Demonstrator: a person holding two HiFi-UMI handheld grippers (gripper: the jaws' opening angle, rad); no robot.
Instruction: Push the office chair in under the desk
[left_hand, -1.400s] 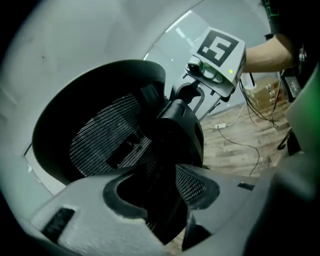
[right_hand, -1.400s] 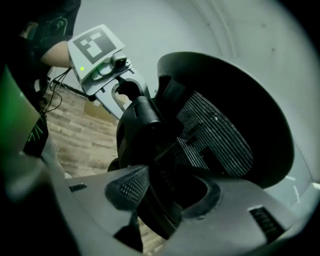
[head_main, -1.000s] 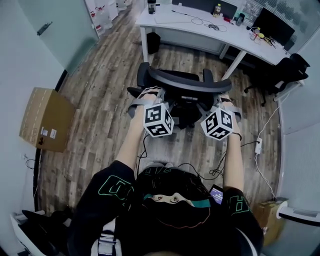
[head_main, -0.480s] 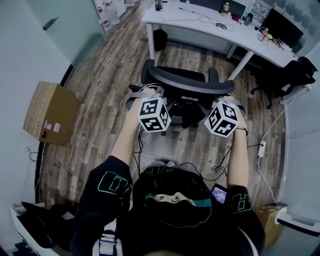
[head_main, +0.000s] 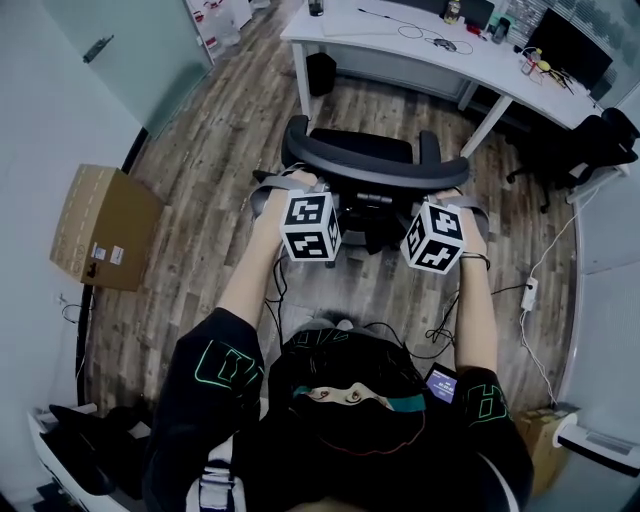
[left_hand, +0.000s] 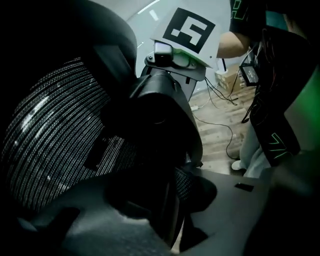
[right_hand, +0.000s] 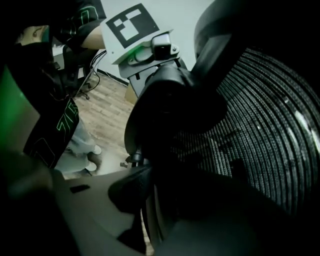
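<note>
The black office chair (head_main: 362, 146) stands on the wood floor a short way before the white desk (head_main: 400, 48), its seat facing the desk. My left gripper (head_main: 296, 188) holds the left end of the curved back rim and my right gripper (head_main: 452, 198) the right end. In the left gripper view the grey jaws (left_hand: 170, 200) straddle the dark rim beside the mesh back (left_hand: 55, 140). The right gripper view shows the same: the jaws (right_hand: 150, 200) around the rim, with the mesh (right_hand: 265, 115) to the right. Both pairs of jaws have just been opening a little, with the rim still between them.
A cardboard box (head_main: 100, 228) leans by the left wall. A second black chair (head_main: 590, 140) stands at the desk's right end. A power strip (head_main: 528, 293) and cables lie on the floor at the right. A monitor (head_main: 570, 50) and small items sit on the desk.
Both marker cubes have tilted and turned a little on the chair back. The hands stay at the same ends of the rim, and the chair has hardly shifted.
</note>
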